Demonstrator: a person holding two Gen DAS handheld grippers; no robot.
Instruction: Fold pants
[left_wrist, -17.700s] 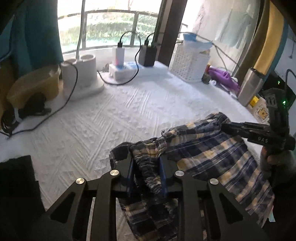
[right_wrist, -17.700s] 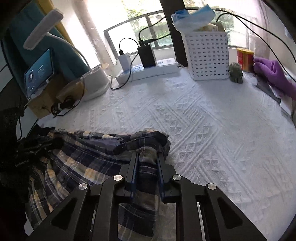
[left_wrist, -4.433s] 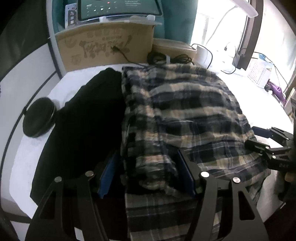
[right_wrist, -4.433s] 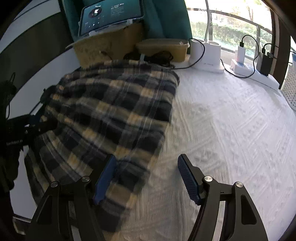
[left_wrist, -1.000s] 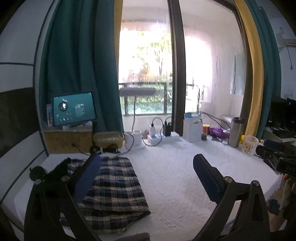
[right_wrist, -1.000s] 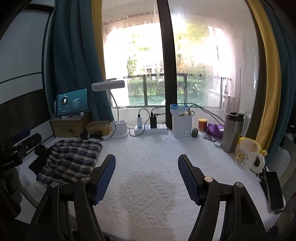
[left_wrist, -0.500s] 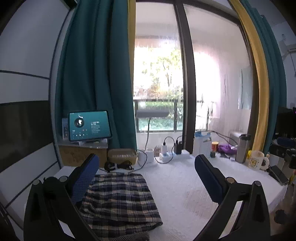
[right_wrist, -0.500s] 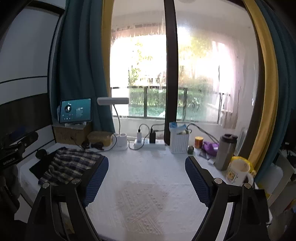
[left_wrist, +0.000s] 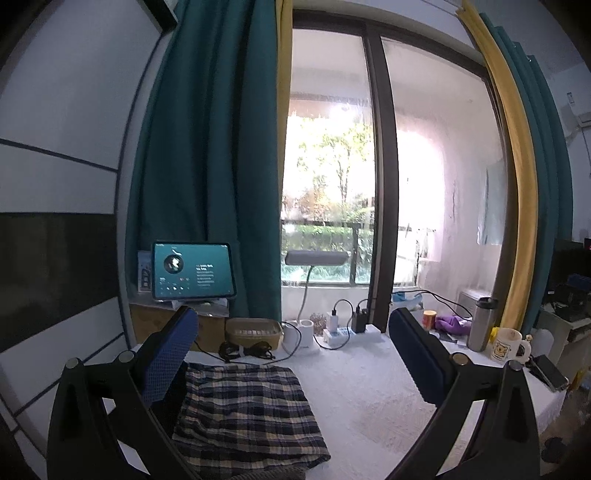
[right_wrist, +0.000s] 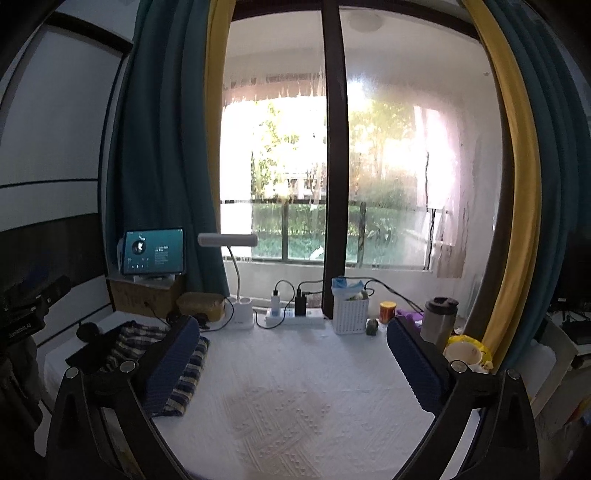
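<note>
— Where are the pants (left_wrist: 247, 406)?
— Folded flat at the near left of the white table (left_wrist: 369, 398); nothing grips them.
— And the grippers?
— Left gripper (left_wrist: 295, 354) spread wide, holding nothing; right gripper (right_wrist: 291, 365) likewise.

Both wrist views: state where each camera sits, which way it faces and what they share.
Left wrist: on the left gripper, facing the window over folded plaid pants; its open jaws show.
Right wrist: on the right gripper, facing the window over the white tablecloth; its open jaws show.
Shared: pants, tablet, desk lamp.
</note>
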